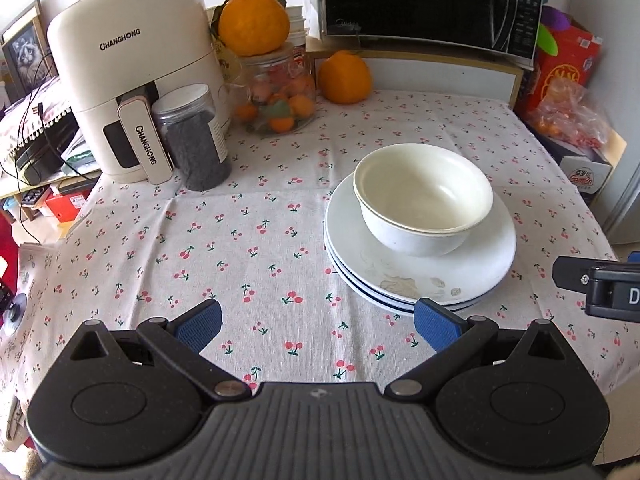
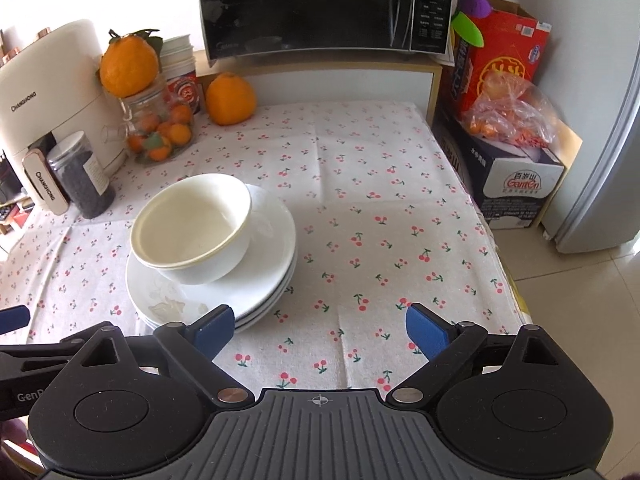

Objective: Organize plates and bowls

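Two nested white bowls (image 1: 424, 204) stand on a stack of white plates (image 1: 492, 264) on the cherry-print tablecloth; the top plate has brown smears at its near edge. They also show in the right wrist view, bowls (image 2: 192, 226) on plates (image 2: 272, 256). My left gripper (image 1: 318, 324) is open and empty, its right fingertip just in front of the plates' near rim. My right gripper (image 2: 320, 328) is open and empty, its left fingertip in front of the plates' near right rim. The right gripper's body (image 1: 600, 284) shows at the left view's right edge.
At the back left stand a cream air fryer (image 1: 132, 60), a dark-filled jar (image 1: 192, 140) and a glass jar of small oranges (image 1: 280, 96) topped by a big orange. Another orange (image 1: 344, 78) and a microwave (image 1: 432, 4) are behind. Boxes (image 2: 512, 184) crowd the table's right edge.
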The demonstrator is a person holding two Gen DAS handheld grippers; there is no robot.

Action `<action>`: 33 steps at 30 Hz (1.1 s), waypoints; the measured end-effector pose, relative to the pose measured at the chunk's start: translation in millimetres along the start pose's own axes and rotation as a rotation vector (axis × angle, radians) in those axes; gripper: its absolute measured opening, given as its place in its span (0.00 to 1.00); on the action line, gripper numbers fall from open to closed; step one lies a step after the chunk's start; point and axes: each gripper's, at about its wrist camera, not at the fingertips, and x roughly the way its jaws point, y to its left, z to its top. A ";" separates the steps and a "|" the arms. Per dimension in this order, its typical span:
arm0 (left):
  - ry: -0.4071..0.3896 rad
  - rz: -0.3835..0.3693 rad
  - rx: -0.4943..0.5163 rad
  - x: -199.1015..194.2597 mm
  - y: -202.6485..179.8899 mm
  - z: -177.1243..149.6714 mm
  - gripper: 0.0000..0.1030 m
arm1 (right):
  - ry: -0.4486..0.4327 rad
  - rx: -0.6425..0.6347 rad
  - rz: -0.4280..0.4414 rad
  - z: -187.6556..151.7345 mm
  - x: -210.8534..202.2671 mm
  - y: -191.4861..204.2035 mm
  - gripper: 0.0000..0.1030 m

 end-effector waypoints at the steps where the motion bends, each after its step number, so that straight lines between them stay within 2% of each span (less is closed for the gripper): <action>1: 0.005 -0.001 -0.006 0.5 0.0 -0.1 1.00 | 0.001 -0.004 -0.002 -0.1 1.2 1.8 0.91; 9: 0.019 0.015 -0.040 3.9 3.9 -1.0 1.00 | 0.034 -0.018 -0.003 -2.7 13.0 7.5 0.91; 33: 0.021 0.004 -0.021 1.0 -1.7 -3.9 1.00 | 0.053 -0.043 0.008 -9.0 16.2 14.1 0.92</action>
